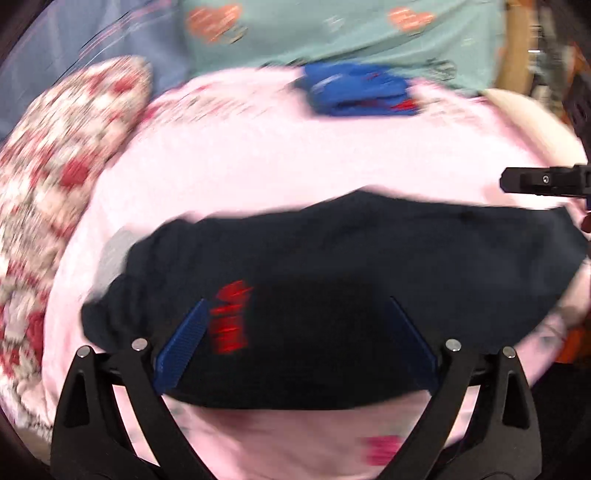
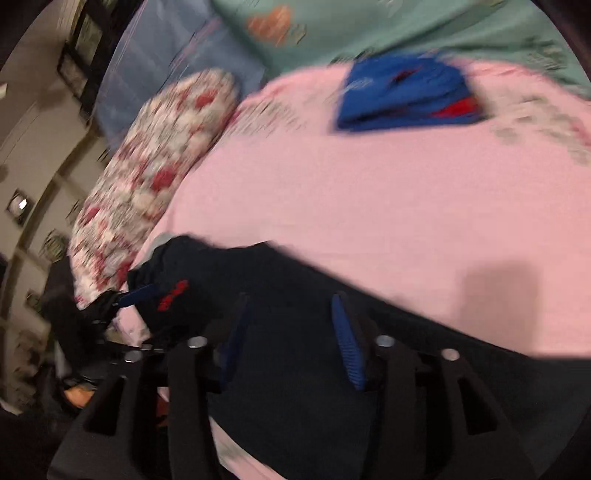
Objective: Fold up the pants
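Observation:
Dark navy pants (image 1: 332, 258) with a red logo (image 1: 229, 317) lie across the pink sheet (image 1: 295, 158). My left gripper (image 1: 295, 306) is open, its blue-padded fingers (image 1: 181, 350) spread over the pants' near edge. The right gripper shows at the right edge of the left wrist view (image 1: 543, 181). In the right wrist view my right gripper (image 2: 291, 306) is open over the pants (image 2: 295, 387), with blue pads (image 2: 347, 343) apart. The left gripper (image 2: 136, 291) shows there at the left end by the red logo (image 2: 171, 295). Both views are motion-blurred.
A folded blue garment (image 1: 358, 92) (image 2: 406, 96) lies at the far side of the pink sheet. A red and white patterned pillow (image 1: 62, 177) (image 2: 155, 166) sits to the left. A teal blanket (image 1: 332, 29) and a blue pillow (image 2: 177, 59) lie behind.

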Demonstrator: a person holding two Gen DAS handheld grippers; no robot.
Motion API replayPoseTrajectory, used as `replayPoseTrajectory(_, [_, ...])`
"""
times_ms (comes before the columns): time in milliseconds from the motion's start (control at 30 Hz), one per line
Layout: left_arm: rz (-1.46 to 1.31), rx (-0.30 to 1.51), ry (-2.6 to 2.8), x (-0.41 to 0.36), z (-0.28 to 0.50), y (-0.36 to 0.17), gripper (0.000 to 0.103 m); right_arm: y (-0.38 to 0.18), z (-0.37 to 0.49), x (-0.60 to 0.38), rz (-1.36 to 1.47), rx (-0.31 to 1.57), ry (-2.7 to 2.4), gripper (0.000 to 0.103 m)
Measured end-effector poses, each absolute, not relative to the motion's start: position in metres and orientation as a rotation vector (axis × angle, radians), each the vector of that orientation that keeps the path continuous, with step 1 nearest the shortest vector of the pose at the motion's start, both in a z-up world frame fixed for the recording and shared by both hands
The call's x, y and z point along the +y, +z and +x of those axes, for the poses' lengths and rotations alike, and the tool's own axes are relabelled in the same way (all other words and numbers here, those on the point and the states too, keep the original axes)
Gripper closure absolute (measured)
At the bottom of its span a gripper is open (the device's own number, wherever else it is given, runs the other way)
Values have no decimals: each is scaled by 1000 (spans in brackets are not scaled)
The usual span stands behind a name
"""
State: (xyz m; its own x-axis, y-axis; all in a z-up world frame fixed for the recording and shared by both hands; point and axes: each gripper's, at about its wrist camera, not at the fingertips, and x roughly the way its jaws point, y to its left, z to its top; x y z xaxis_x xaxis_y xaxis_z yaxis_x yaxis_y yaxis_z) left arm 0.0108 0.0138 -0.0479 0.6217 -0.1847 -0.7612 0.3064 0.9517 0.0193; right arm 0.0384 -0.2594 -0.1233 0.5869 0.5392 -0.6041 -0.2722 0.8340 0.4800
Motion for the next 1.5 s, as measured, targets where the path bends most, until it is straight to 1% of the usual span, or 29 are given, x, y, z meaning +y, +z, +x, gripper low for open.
replayPoseTrajectory(67, [160, 814, -379, -15, 4, -33, 6, -121, -1, -319, 356, 730, 287, 25])
replayPoseTrajectory(100, [159, 796, -443, -35, 2, -26, 4, -123, -21, -348, 358, 706, 185, 23])
replayPoseTrajectory(167, [169, 789, -529, -73, 2, -23, 4, -135, -57, -407, 393, 709, -5, 23])
replayPoseTrajectory(233, [174, 824, -613, -116, 5, -29, 4, -152, -90, -455, 476, 730, -133, 23])
replayPoseTrajectory(300, [201, 849, -664, -154, 4, -38, 4, -169, -108, -478, 537, 759, -175, 23])
replayPoseTrajectory(400, [278, 878, -676, -194, 1, -55, 4, -192, -116, -485, 585, 779, -157, 23])
replayPoseTrajectory(500, [327, 915, -598, -204, 9, -75, 4, -207, -103, -472, 582, 800, -117, 25])
replayPoseTrajectory(533, [332, 931, -564, -202, 13, -82, 4, -212, -98, -470, 580, 817, -114, 30])
replayPoseTrajectory(567, [319, 956, -537, -197, 19, -90, 2, -218, -93, -468, 580, 842, -114, 32])
replayPoseTrajectory(600, [268, 978, -540, -188, 26, -95, 2, -219, -90, -465, 564, 827, -124, 36])
replayPoseTrajectory(633, [246, 970, -529, -183, 27, -95, 2, -221, -88, -463, 553, 827, -118, 50])
replayPoseTrajectory(667, [246, 964, -512, -181, 28, -95, 2, -219, -87, -459, 545, 828, -100, 75])
replayPoseTrajectory(767, [248, 961, -509, -183, 29, -96, 2, -217, -85, -453, 545, 825, -32, 83])
replayPoseTrajectory(833, [240, 962, -514, -182, 31, -95, 2, -213, -88, -457, 596, 787, -1, 84])
replayPoseTrajectory(933, [206, 959, -518, -173, 33, -91, 2, -187, -94, -459, 660, 694, 43, 85])
replayPoseTrajectory(1000, [167, 944, -490, -158, 33, -82, 2, -161, -89, -439, 610, 663, 105, 85])
replayPoseTrajectory(1100, [100, 896, -439, -124, 32, -62, 2, -119, -71, -381, 489, 630, 264, 85])
replayPoseTrajectory(1167, [74, 864, -381, -95, 28, -50, 2, -104, -56, -338, 433, 629, 388, 85])
replayPoseTrajectory(1233, [56, 844, -324, -68, 24, -44, 2, -101, -38, -289, 374, 654, 513, 85])
replayPoseTrajectory(1333, [25, 835, -212, -23, 16, -43, 2, -125, -13, -219, 273, 754, 622, 84])
replayPoseTrajectory(1367, [7, 844, -183, -9, 16, -47, 2, -143, -5, -193, 217, 820, 646, 80])
replayPoseTrajectory(1400, [-13, 864, -158, 4, 15, -52, 2, -162, 1, -172, 164, 892, 670, 78])
replayPoseTrajectory(1433, [-29, 882, -145, 13, 16, -55, 2, -179, 3, -157, 126, 957, 681, 71])
replayPoseTrajectory(1467, [-42, 895, -137, 20, 15, -60, 2, -183, -2, -152, 112, 921, 682, 59])
replayPoseTrajectory(1500, [-47, 897, -139, 23, 15, -61, 2, -179, -10, -150, 94, 891, 702, 58])
